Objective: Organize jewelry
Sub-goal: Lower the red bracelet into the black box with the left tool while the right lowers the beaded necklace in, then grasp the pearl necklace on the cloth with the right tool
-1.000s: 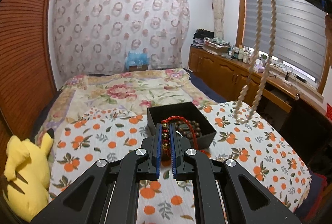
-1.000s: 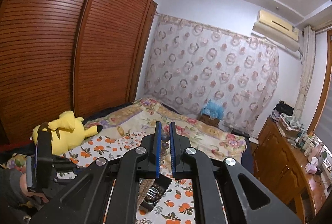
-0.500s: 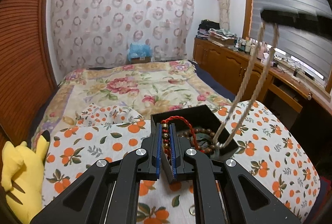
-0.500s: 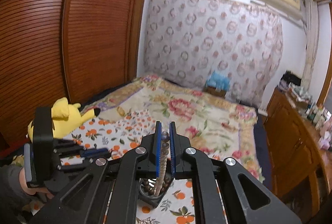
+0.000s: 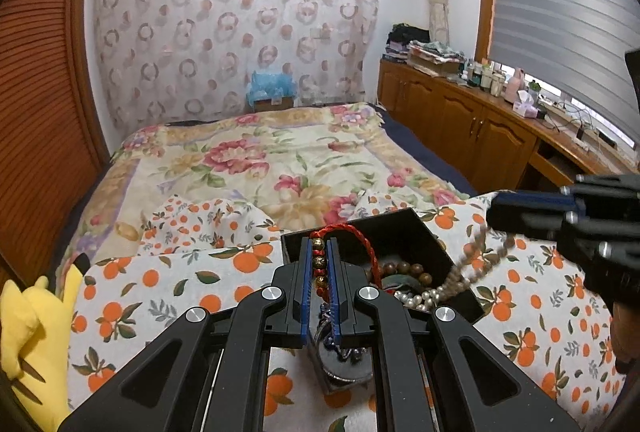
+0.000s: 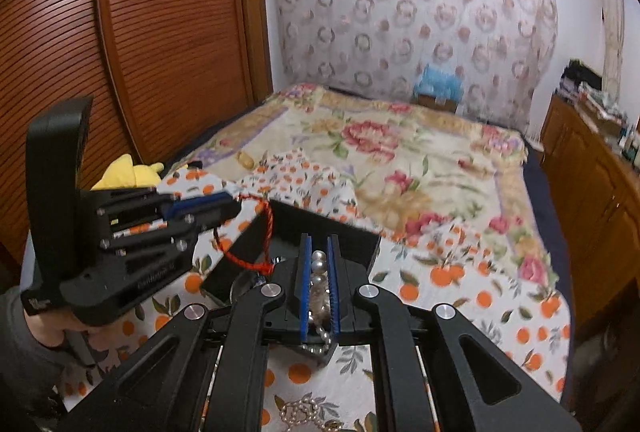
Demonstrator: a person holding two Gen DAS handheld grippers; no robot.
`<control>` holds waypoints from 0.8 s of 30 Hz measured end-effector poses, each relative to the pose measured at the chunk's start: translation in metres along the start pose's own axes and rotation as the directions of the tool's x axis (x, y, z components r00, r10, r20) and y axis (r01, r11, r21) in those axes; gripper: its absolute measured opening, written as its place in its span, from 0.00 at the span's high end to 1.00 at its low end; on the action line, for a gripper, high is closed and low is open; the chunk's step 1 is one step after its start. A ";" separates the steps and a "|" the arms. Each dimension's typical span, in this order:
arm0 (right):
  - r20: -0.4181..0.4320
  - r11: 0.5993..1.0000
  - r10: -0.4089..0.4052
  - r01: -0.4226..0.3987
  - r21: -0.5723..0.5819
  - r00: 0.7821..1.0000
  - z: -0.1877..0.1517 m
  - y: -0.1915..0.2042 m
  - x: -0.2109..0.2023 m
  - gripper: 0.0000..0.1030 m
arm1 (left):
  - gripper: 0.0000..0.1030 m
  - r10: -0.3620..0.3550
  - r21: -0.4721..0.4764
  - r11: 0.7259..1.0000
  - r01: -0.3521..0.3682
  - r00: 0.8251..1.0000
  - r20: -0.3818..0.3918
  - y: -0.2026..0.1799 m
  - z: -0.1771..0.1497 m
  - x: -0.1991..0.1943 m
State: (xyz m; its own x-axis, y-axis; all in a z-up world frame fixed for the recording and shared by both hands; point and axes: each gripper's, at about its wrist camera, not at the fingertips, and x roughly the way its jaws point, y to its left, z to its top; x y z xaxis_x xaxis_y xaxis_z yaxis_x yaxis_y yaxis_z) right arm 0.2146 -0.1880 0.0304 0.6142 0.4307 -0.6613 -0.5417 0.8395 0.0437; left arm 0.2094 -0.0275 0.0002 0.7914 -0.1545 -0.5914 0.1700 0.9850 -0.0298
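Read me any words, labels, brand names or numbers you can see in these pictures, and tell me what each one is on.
Nothing can be read.
Embossed lettering on the side of the left gripper: too blurred to read.
White mark at that gripper's rear corner: too small to read.
Bottles on the wooden counter: labels too small to read.

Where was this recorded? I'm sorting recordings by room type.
A home bedroom, most likely. A bed with a floral quilt fills the room, a slatted wooden wardrobe stands beside it, and a yellow plush toy lies on the bed. Wooden cabinets under a window carry toiletries.
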 end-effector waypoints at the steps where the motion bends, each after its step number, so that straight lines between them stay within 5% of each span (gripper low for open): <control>1: -0.001 1.000 0.000 0.000 0.000 1.000 -0.003 -0.002 0.000 0.90 | 0.94 0.001 0.002 1.000 -0.001 1.000 -0.005 -0.001 0.000 0.003; 6: 0.008 1.000 0.010 -0.010 0.007 1.000 -0.013 -0.007 -0.006 0.80 | 0.94 0.003 0.005 1.000 -0.003 1.000 -0.022 -0.004 0.001 0.012; 12: 0.021 1.000 0.024 -0.024 0.002 1.000 -0.038 -0.013 -0.028 0.79 | 0.83 0.001 0.013 1.000 -0.001 1.000 -0.017 -0.004 -0.008 -0.001; 24: -0.071 0.999 0.018 -0.021 -0.031 0.997 -0.112 -0.002 -0.025 0.79 | 0.83 -0.037 0.046 0.998 0.039 0.998 -0.047 -0.007 -0.067 -0.043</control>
State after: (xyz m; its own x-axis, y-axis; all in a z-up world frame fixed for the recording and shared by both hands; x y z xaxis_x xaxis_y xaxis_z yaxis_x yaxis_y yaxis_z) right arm 0.1360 -0.2372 -0.0373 0.5620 0.4215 -0.7117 -0.5716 0.8198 0.0342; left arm 0.1349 -0.0223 -0.0278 0.7560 -0.1871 -0.6273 0.2278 0.9736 -0.0160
